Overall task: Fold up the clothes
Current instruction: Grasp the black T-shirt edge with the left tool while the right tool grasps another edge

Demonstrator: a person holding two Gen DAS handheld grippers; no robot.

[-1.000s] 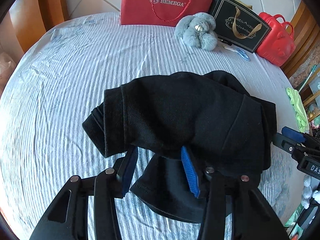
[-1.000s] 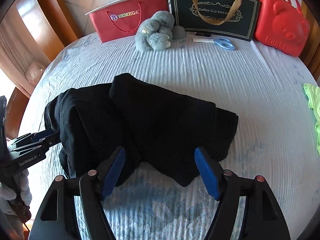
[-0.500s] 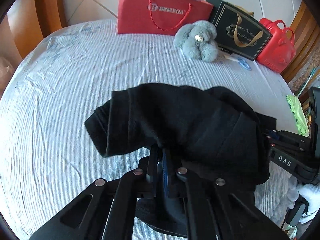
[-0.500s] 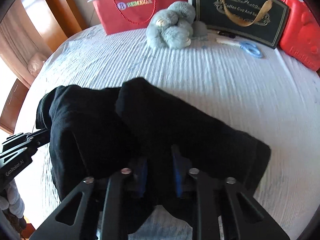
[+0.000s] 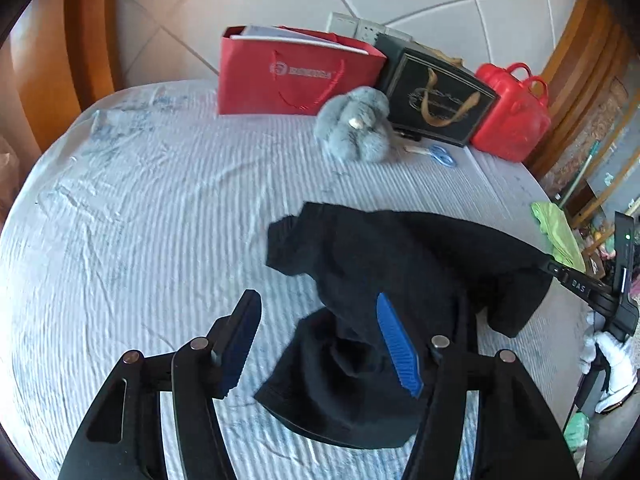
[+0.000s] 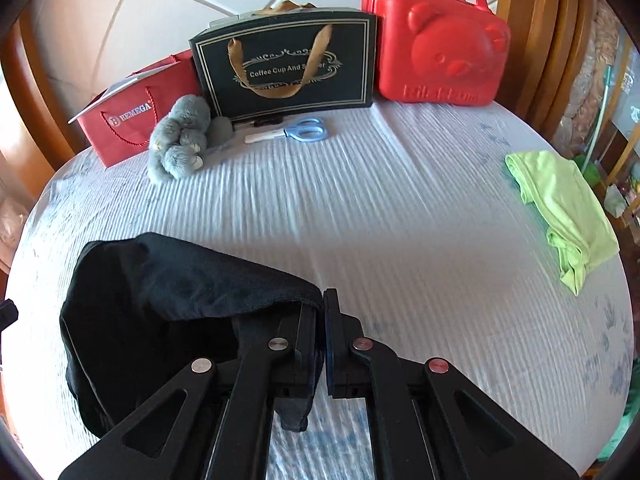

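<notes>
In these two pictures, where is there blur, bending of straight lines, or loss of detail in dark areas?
Left wrist view: the logo on the red paper bag is smeared and the wall tiles curve. Right wrist view: lettering on the black gift bag is sharper, but the black garment shows almost no fold detail; corners are dark in both.

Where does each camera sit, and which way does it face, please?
Left wrist: on the left gripper, jaws opening, nothing between; faces down-forward at the black garment; gloved hand at right.
Right wrist: on the right gripper, shut on the garment's edge, facing the bed.
Both show the garment, red bag, plush, scissors.
</notes>
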